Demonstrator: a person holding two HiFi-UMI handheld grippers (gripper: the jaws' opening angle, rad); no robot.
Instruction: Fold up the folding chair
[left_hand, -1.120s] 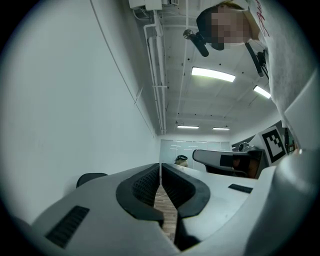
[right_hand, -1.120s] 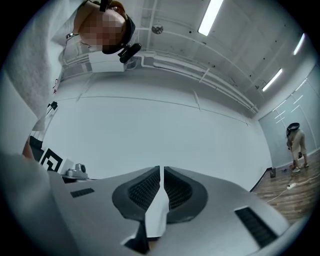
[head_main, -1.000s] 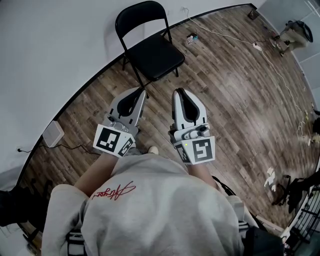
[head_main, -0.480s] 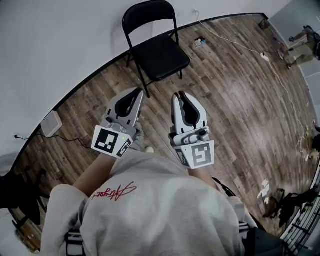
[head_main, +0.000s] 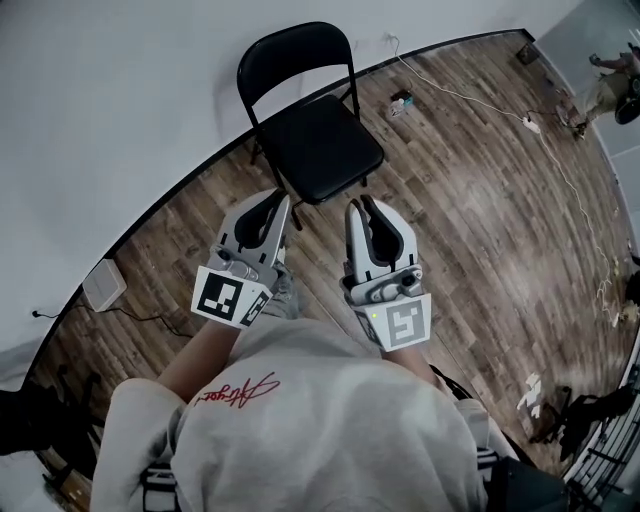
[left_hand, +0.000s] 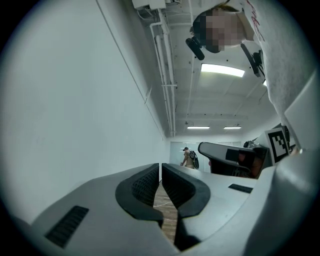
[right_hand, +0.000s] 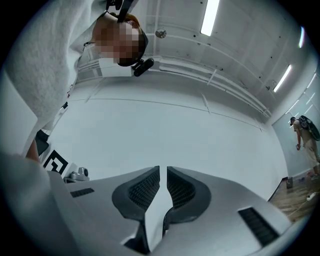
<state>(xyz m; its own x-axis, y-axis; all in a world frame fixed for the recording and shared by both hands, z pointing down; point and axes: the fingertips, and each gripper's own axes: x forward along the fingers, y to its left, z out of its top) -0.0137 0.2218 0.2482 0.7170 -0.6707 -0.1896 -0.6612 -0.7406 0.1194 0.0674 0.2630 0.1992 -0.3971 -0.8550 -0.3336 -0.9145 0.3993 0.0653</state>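
The folding chair (head_main: 320, 148) stands unfolded just ahead of both tool tips, its back to the wall. It is black, with a thin tubular frame, a rounded backrest panel and a flat square seat with softened corners. From the head view, the seat's front edge lies just beyond the two tips, and neither tool touches it.

The left tool (head_main: 281, 201) is clenched on nothing. Its dark ribbed pads stand almost together, with only a thin slit between them. The right tool (head_main: 359, 204) is likewise clenched and empty. Both have smooth pale grey shells that taper forward, and each carries a cube with a black-and-white square marker at its rear. They are held side by side, close together and roughly parallel.

Under the tools and the chair runs a floor (head_main: 470, 200) of brown wood-grain planks, edged by a dark baseboard that follows the plain white wall (head_main: 120, 100). To the right of the right tool, well apart, a thin white cable (head_main: 470, 96) trails across the planks. To the left of the left tool, a small white box (head_main: 103, 284) sits by the baseboard. Behind the tools is the person's grey sweatshirt (head_main: 330, 420) with red script.
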